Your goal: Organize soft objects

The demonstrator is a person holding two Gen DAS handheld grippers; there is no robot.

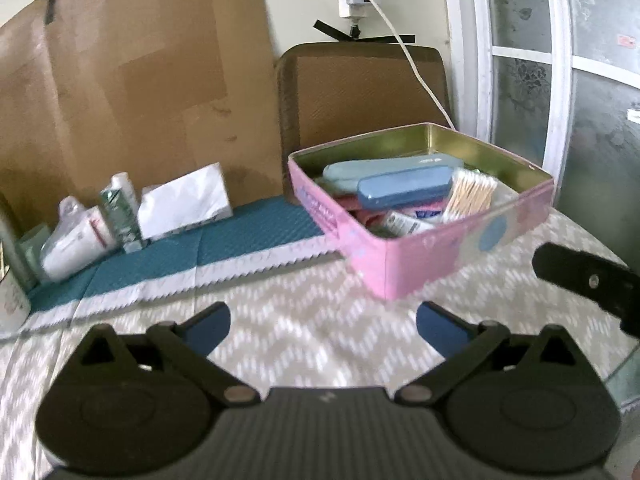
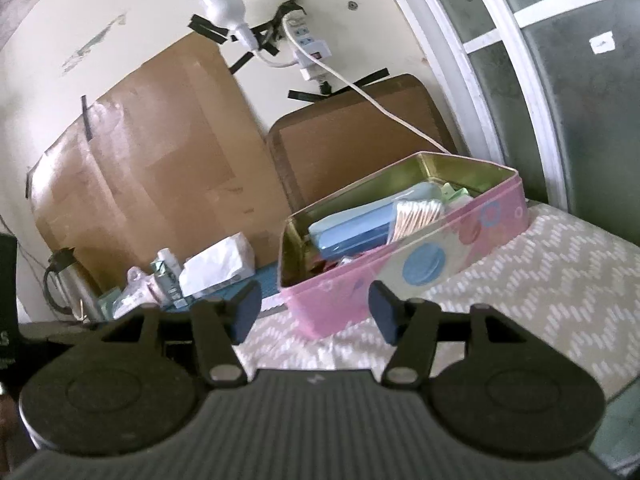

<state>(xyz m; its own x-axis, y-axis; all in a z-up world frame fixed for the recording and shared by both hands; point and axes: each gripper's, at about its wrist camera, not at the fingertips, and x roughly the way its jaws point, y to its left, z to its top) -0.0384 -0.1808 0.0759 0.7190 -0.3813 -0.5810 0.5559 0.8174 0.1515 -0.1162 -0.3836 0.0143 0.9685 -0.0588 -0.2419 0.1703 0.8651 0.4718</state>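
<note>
Your pink tin (image 1: 404,268) sits lidless on the chevron-patterned cloth (image 1: 304,320) toward the far right corner of the tabletop, one corner turned toward you. Inside it, two blue cases (image 1: 402,188) lie across the top, a bundle of cotton swabs (image 1: 470,194) is tucked against the right wall, and small packets lie underneath — too jumbled to name. Along the far edge to the left, on a teal mat (image 1: 224,240), stand a white tissue pack (image 1: 186,200), a green tube (image 1: 120,212) and a white plastic-wrapped bundle (image 1: 76,240), all leaning against the cardboard sheet (image 1: 132,80).

Your left tool (image 1: 323,326) hovers low over the cloth on the near side of the tin, level, its fingers spread wide apart and empty. Your right tool (image 2: 315,310) is tilted, pointing at the tin's near corner from just beside it — fingers parted as well, holding nothing. In the left wrist view, part of the right tool shows at the right edge.
</note>
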